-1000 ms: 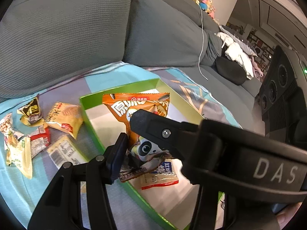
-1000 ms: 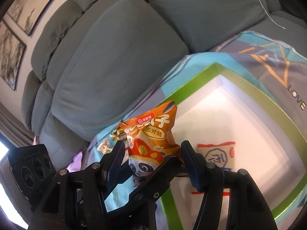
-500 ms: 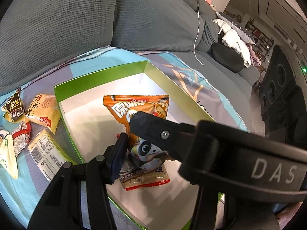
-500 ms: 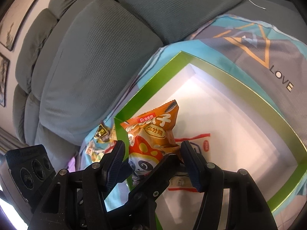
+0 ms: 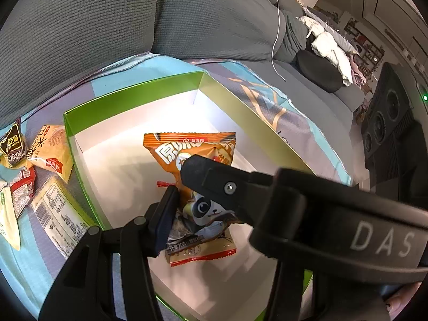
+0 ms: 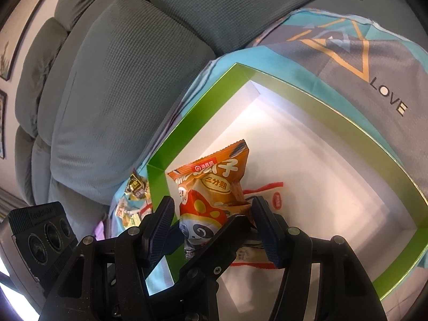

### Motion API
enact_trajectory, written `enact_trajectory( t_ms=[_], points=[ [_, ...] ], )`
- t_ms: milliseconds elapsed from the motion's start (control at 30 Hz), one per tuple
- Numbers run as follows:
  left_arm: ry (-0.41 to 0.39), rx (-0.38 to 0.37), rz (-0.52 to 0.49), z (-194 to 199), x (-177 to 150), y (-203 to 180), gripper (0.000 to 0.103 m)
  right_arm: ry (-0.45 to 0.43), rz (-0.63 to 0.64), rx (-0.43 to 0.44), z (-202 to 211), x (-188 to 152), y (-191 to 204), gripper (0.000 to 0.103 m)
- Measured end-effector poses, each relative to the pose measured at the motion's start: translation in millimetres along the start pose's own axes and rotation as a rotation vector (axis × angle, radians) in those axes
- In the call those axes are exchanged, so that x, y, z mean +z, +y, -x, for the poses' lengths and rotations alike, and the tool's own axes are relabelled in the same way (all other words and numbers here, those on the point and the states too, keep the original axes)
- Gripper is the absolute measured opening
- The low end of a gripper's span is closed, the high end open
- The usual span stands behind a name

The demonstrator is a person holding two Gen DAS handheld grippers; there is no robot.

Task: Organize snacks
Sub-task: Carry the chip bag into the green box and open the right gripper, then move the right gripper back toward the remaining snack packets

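Holding orange packet [image 5: 191, 152] over box [image 5: 133, 101]: left gripper [image 5: 184, 190] clamps packet; right gripper [image 6: 211, 211] open astride, untouching; lower flat beside packet already inside, then release.

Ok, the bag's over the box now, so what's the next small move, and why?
Probably open the fingers and let it drop. The orange snack bag hangs upright inside the green box, low over its floor and the flat packet lying there. The left gripper pinches it; the right gripper flanks it, contact unclear.
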State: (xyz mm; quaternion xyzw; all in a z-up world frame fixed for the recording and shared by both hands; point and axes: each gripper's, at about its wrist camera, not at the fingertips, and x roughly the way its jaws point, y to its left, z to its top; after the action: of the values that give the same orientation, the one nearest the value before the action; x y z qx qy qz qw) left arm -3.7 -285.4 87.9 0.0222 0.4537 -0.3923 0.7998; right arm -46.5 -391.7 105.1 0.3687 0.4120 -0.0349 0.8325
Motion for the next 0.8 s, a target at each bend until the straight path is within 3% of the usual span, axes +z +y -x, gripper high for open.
enact_trajectory(
  t_ms=[433,733,800],
  points=[
    [0.01,0.0,0.015,-2.8,0.6,-0.7,0.054,0.004,-0.026,0.009,-1.2,1.2,-6.8,0.063],
    [-0.065,0.019,0.04,27.7,-2.6,9.1,0.073,-0.077,0.007,-0.033,15.2,0.7,0.7,0.065],
    [-0.094,0.029,0.06,40.8,-5.3,16.2,0.081,-0.104,0.026,-0.04,20.8,-0.2,5.3,0.067]
  ],
)
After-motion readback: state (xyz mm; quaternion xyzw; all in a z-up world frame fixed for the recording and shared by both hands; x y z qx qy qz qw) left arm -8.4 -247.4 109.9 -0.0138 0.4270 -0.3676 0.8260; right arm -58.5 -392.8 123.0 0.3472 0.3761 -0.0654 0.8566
